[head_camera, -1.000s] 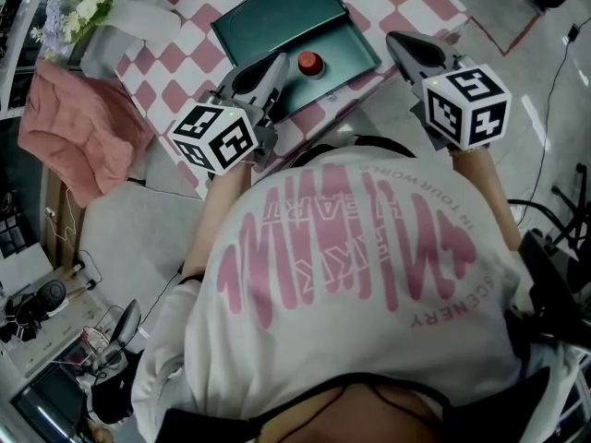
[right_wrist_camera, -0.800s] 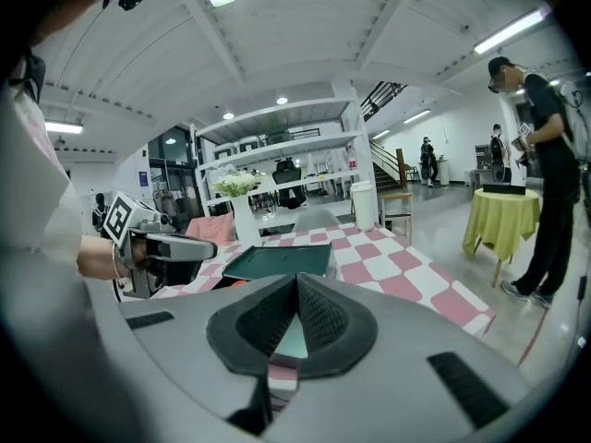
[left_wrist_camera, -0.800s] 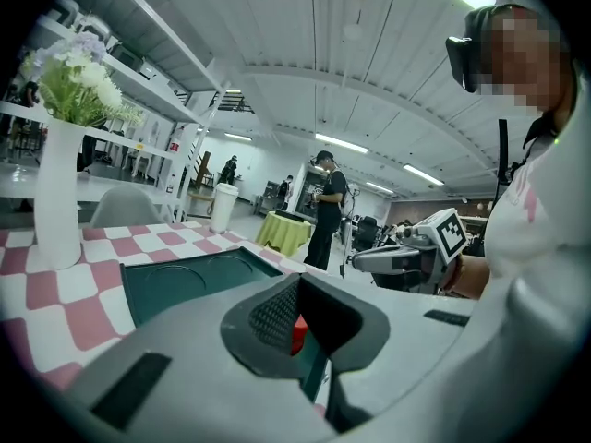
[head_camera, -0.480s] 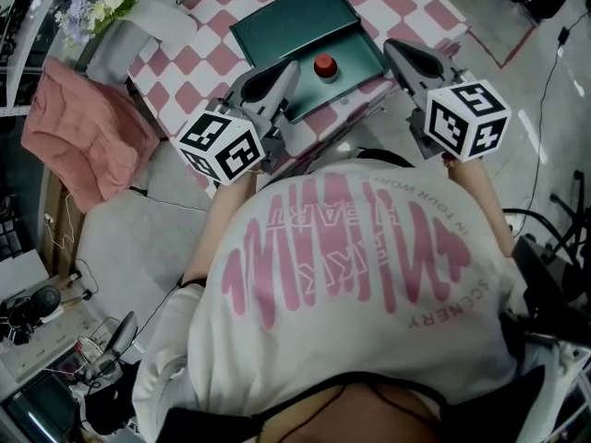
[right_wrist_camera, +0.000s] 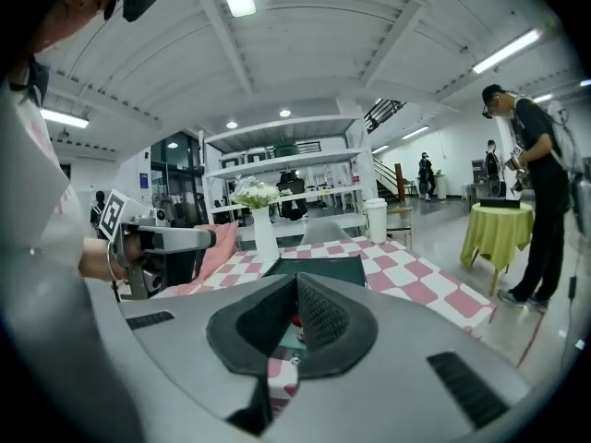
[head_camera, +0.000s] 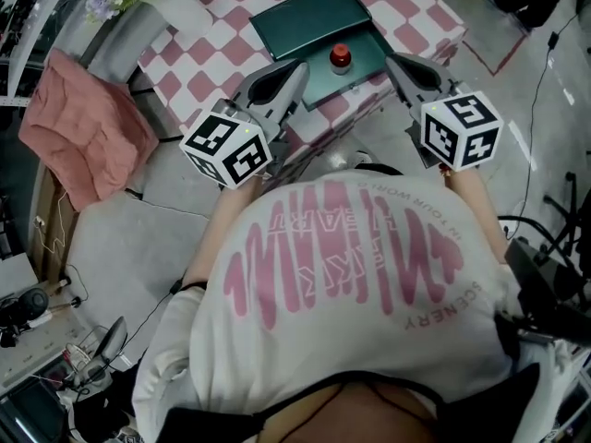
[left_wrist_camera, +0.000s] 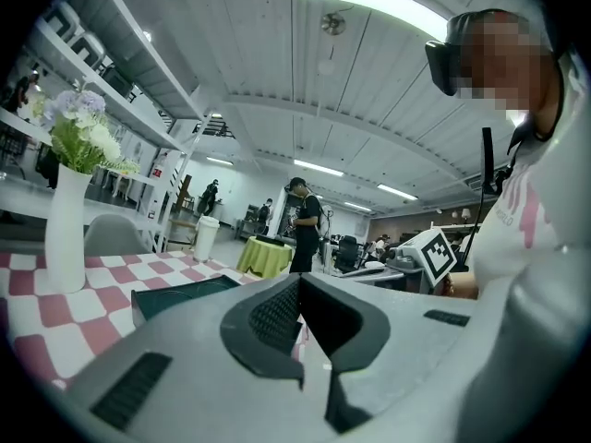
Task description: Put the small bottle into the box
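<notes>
A dark green box (head_camera: 309,17) lies open on the pink-checked table (head_camera: 199,53). The small bottle (head_camera: 341,56) with a red cap stands upright on the box's near half. My left gripper (head_camera: 301,66) is shut and empty, its tips at the table's near edge, left of the bottle. Just right of the box my right gripper (head_camera: 391,60) is also held with its jaw tips together and nothing in them. In the left gripper view the gripper (left_wrist_camera: 298,280) points past the box (left_wrist_camera: 180,293). In the right gripper view the gripper (right_wrist_camera: 295,280) points at the box (right_wrist_camera: 319,268); the red cap (right_wrist_camera: 293,322) shows below the tips.
A white vase of flowers (head_camera: 129,17) stands at the table's far left, with a pink cloth (head_camera: 83,127) on a seat beside the table. Cables run over the floor at the right. A person (right_wrist_camera: 540,192) stands by a yellow-green covered table (right_wrist_camera: 499,229).
Table, box and bottle have slid up and to the right in the head view. Both grippers have kept their place beside the box and stayed shut.
</notes>
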Tool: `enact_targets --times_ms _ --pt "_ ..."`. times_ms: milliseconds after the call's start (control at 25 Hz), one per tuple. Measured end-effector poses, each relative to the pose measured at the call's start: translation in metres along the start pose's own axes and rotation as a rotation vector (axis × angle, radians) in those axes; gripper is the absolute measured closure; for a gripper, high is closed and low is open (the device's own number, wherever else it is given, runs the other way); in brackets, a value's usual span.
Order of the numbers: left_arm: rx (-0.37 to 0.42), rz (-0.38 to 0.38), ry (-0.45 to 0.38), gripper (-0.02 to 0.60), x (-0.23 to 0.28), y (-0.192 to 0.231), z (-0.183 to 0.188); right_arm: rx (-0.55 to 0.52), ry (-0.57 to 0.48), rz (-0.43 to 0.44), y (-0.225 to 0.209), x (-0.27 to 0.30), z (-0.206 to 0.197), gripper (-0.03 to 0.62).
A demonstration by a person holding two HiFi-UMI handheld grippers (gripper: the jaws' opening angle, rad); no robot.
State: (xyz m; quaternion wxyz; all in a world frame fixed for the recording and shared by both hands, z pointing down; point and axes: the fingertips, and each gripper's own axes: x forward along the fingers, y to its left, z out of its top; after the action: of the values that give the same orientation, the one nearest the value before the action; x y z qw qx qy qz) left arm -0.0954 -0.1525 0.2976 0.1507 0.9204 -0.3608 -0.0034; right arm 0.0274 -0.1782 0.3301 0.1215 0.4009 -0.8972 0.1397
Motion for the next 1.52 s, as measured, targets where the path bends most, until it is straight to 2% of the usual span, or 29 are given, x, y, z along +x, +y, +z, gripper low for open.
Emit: enact_targets --times_ms 320,560,1040,1200,1320,1520 --pt "0.006 -0.014 -0.021 0.574 -0.044 -0.015 0.007 0.016 -0.05 -0.049 0.034 -0.026 0.009 0.588" --pt "0.016 -0.024 -0.044 0.574 -0.077 -0.026 0.009 0.129 -0.109 -0.055 0.064 -0.044 0.007 0.588" --pt "-0.018 -0.026 -0.024 0.574 -0.132 -0.047 -0.024 0.041 0.038 -0.097 0.116 -0.061 -0.047 0.588" --pt "-0.034 -0.02 -0.002 0.574 -0.143 -0.046 -0.039 0.045 0.057 -0.094 0.129 -0.062 -0.06 0.588" --pt "-0.038 -0.013 0.006 0.574 -0.148 -0.043 -0.047 0.067 0.054 -0.109 0.131 -0.066 -0.069 0.588" --pt "-0.063 -0.01 0.018 0.574 -0.154 -0.04 -0.056 0.188 -0.014 -0.138 0.126 -0.076 -0.073 0.588"
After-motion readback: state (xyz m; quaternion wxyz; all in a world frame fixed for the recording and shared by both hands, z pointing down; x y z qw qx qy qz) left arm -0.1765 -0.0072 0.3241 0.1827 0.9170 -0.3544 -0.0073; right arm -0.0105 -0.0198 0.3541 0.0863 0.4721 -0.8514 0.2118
